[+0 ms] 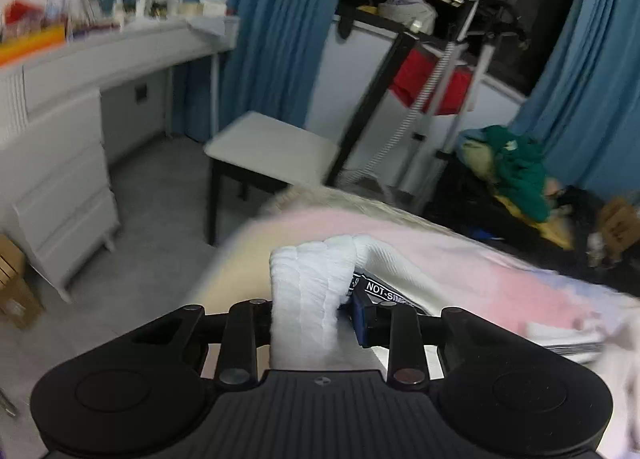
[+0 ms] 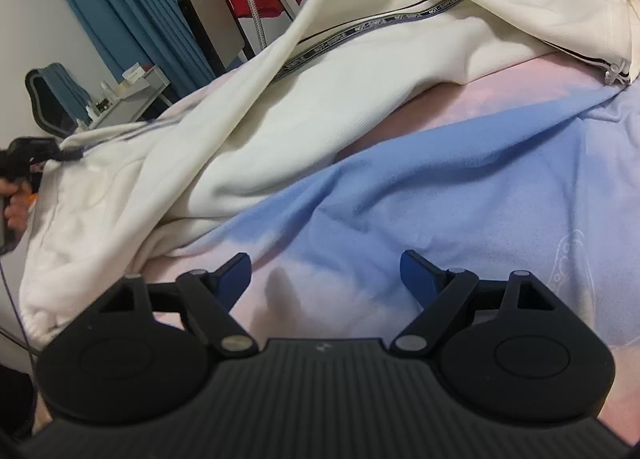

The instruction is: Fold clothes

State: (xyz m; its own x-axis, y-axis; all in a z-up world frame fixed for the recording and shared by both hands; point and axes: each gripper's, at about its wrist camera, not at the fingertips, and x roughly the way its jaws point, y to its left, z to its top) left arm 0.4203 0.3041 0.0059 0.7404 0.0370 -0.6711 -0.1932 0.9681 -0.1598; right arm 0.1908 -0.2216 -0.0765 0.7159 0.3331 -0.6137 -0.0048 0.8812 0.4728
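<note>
A cream-white jacket (image 2: pixel 280 119) with a black lettered tape along its zip lies rumpled across the pink and blue bed sheet (image 2: pixel 460 179). In the left wrist view, my left gripper (image 1: pixel 320 311) is shut on the jacket's white ribbed hem (image 1: pixel 312 283), which is bunched between the fingers and raised above the bed's edge. The same left gripper (image 2: pixel 28 155), held by a hand, shows at the far left of the right wrist view, where it holds the jacket's end. My right gripper (image 2: pixel 326 279) is open just above the bare sheet, near the jacket, with nothing between its fingers.
Beyond the bed's edge stand a white-topped stool (image 1: pixel 272 147), a white drawer unit (image 1: pixel 60 199) under a cluttered counter, and a rack with a red garment (image 1: pixel 432 87). A pile of green and yellow clothes (image 1: pixel 516 171) lies on the floor by blue curtains (image 1: pixel 280 19).
</note>
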